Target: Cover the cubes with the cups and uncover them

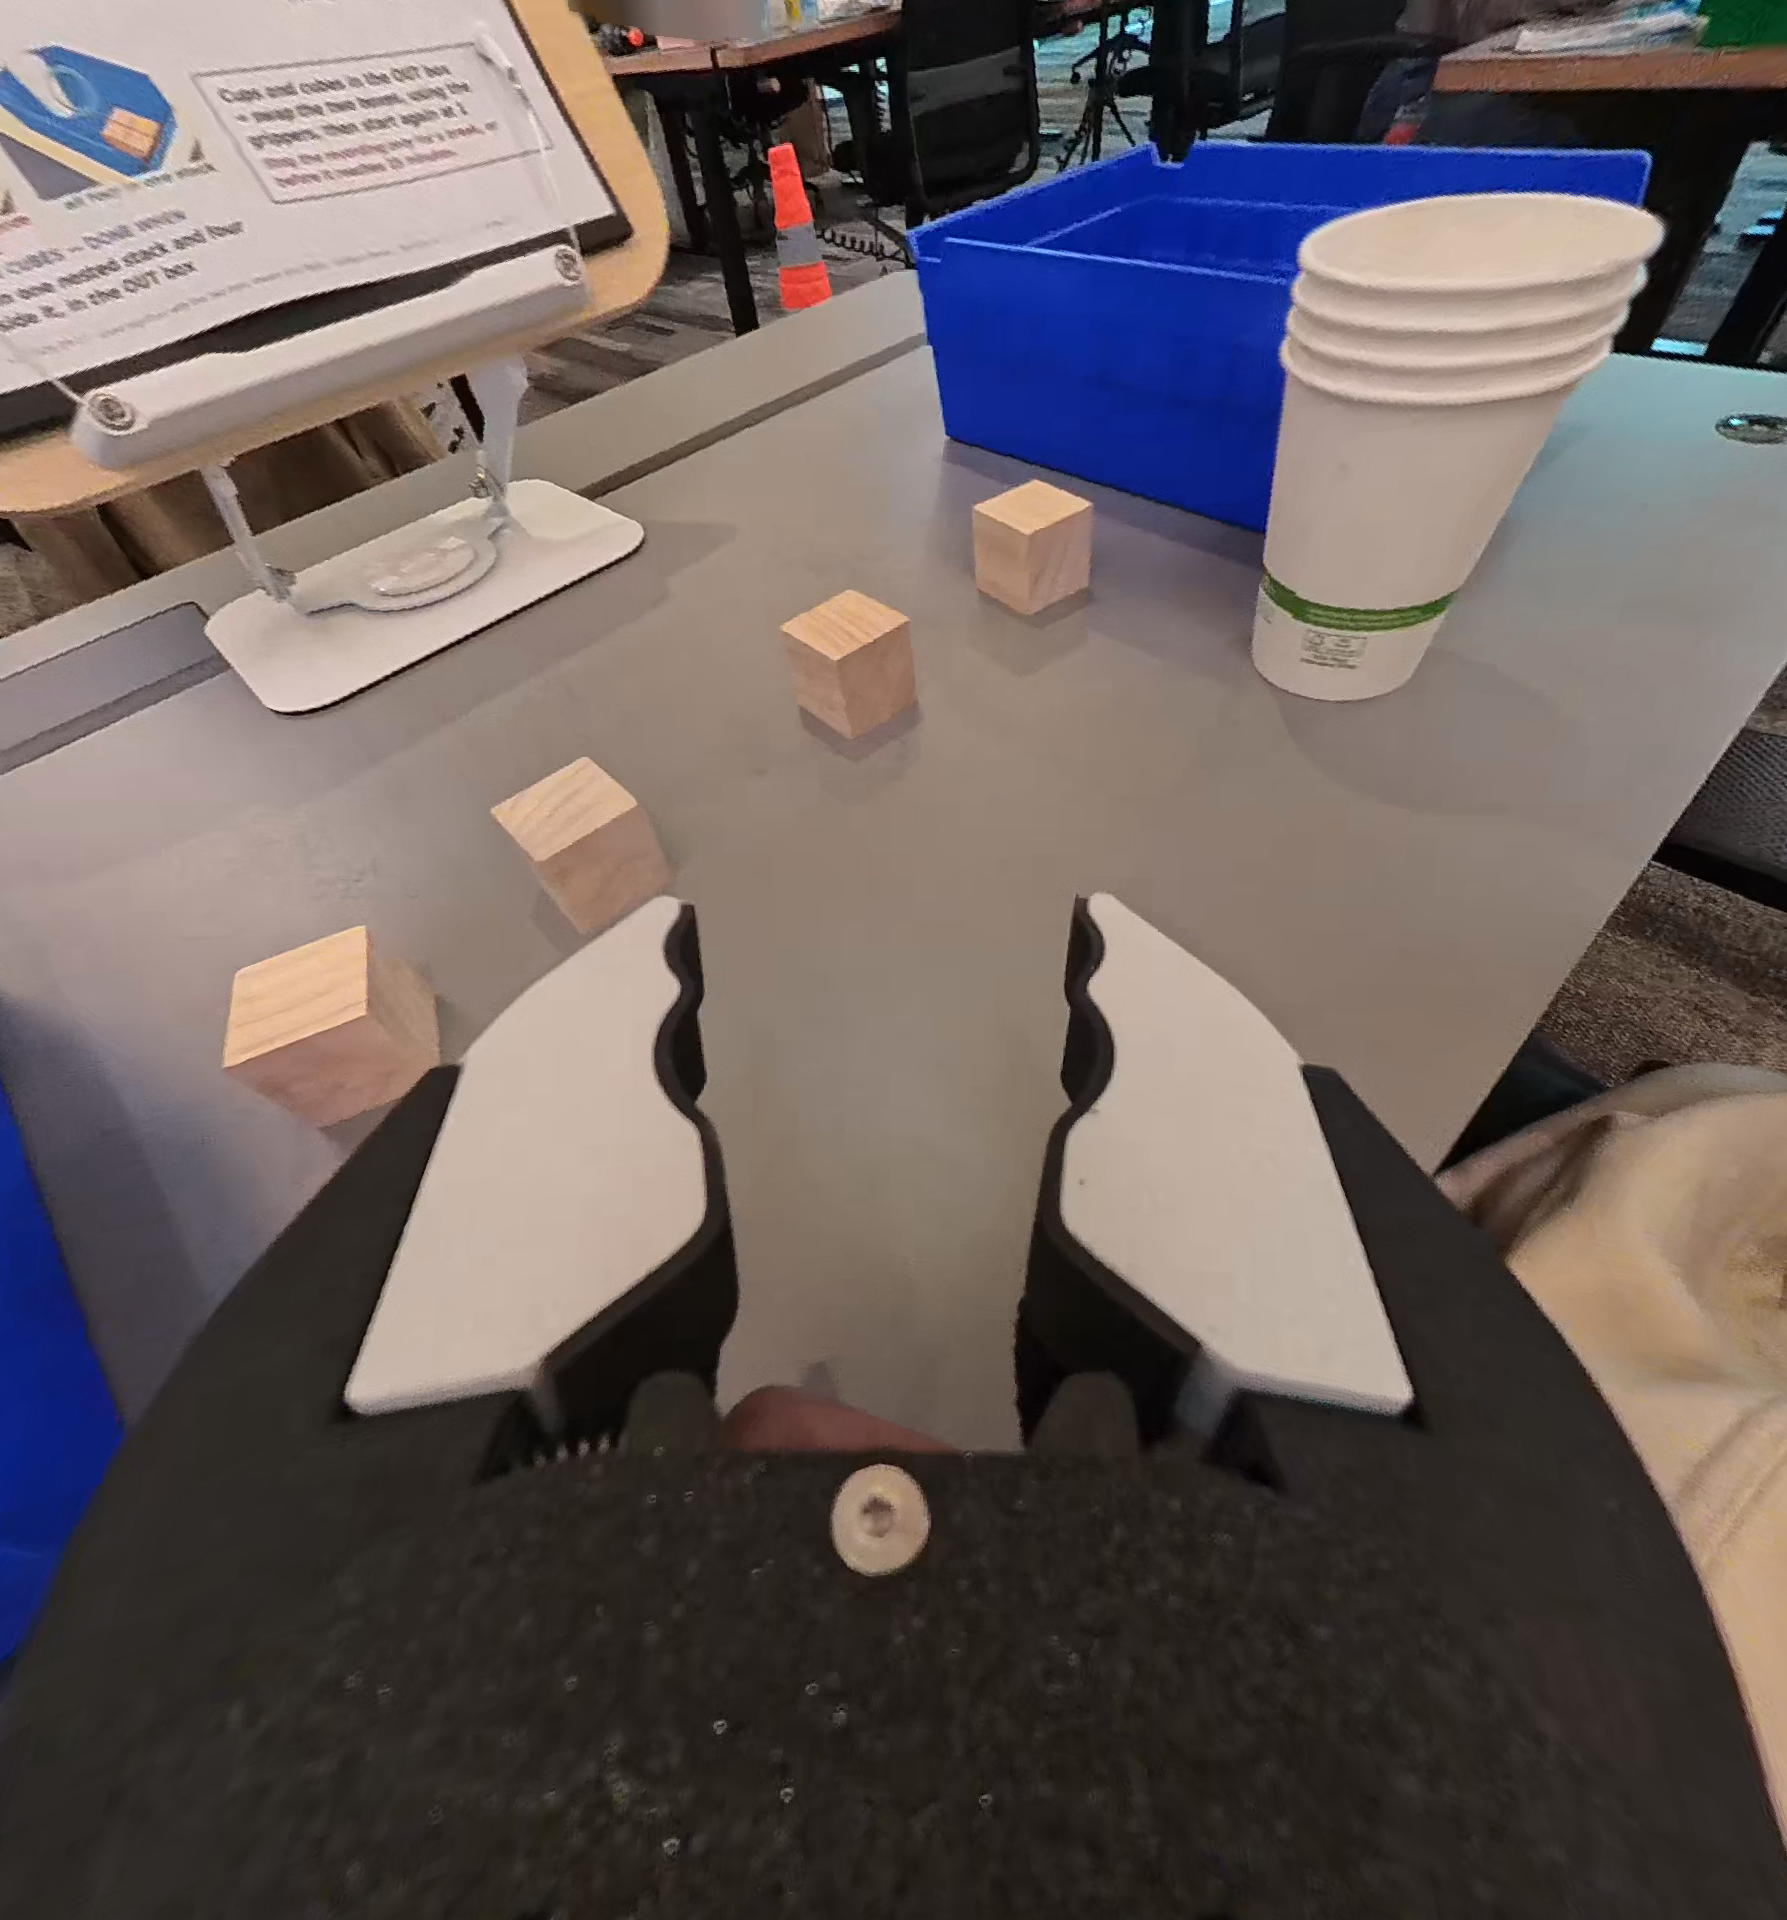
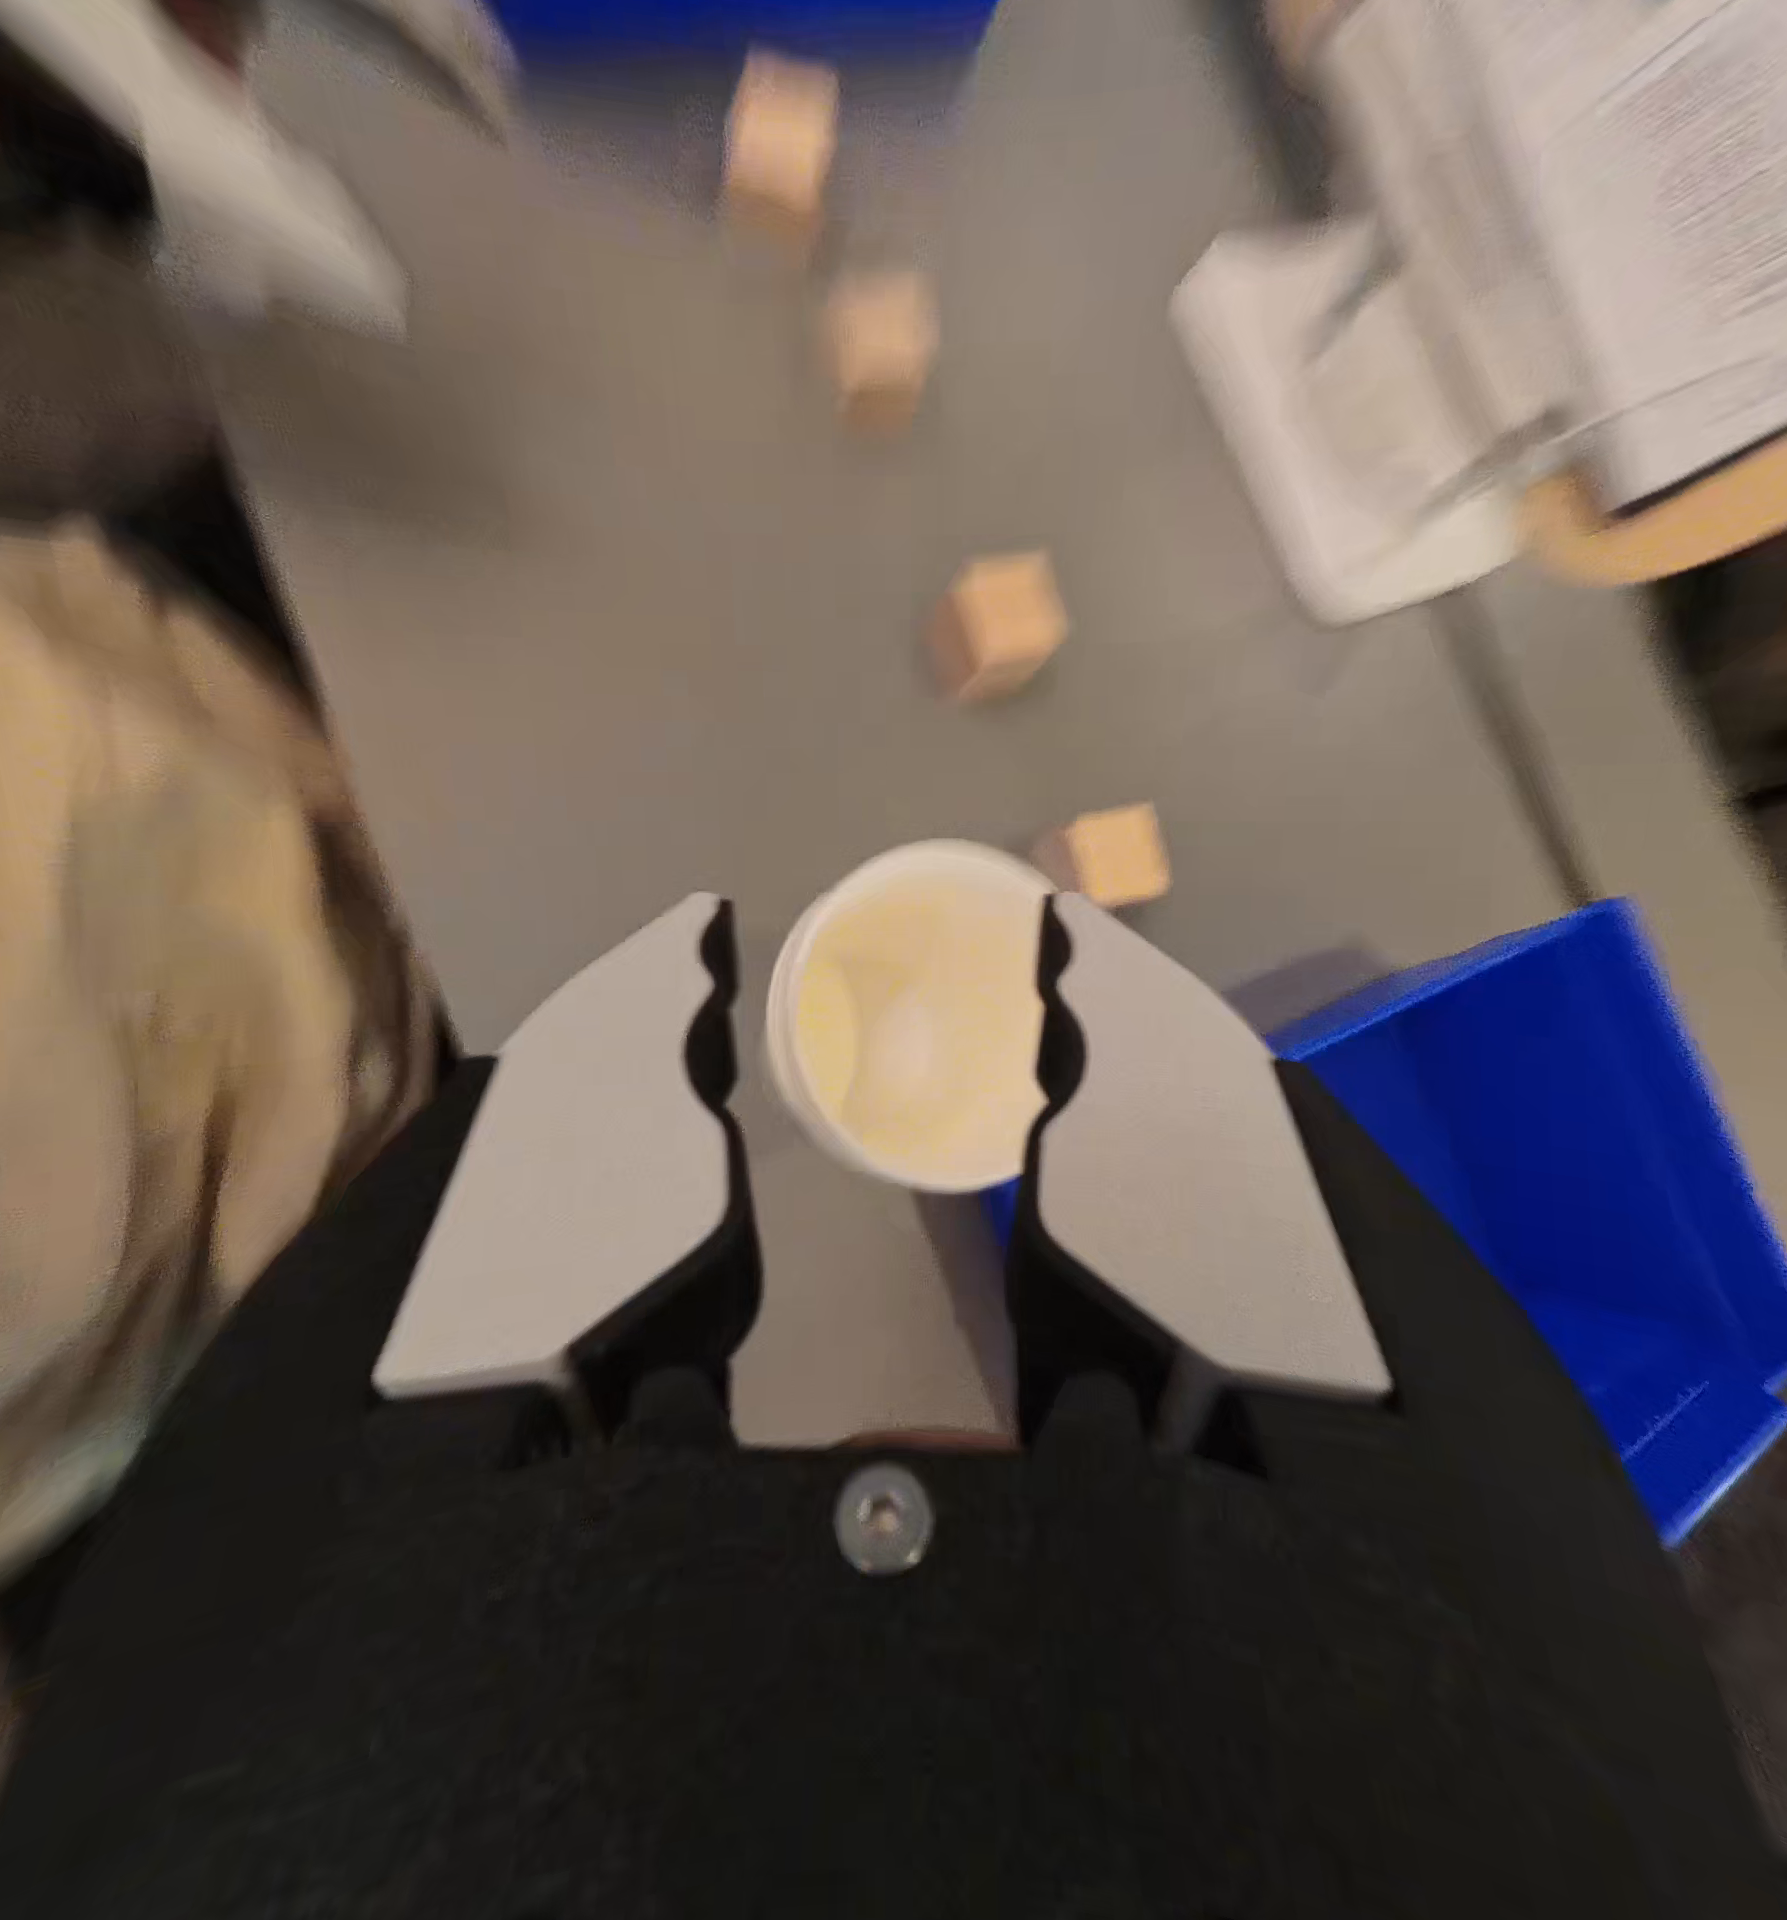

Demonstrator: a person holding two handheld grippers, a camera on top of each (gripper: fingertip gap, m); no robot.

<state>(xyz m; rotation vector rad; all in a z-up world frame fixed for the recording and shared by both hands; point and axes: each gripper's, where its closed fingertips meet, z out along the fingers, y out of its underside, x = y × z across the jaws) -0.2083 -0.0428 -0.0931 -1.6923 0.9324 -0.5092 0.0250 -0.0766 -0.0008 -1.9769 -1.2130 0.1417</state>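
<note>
Grey table (image 1: pixel 1076 935) — desks (image 1: pixel 1595 73), patterned carpet (image 1: pixel 1699 987) behind.

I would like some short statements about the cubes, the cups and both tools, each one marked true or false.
1. Four wooden cubes lie uncovered on the grey table. True.
2. The paper cups stand nested in one upright stack. True.
3. The left tool holds a cube. False: it is open and empty, above bare table.
4. The cup stack stands inside the blue bin. False: it stands on the table beside the bin.
5. The right tool is open above the cup stack's mouth. True, though the right wrist view is blurred.
</note>
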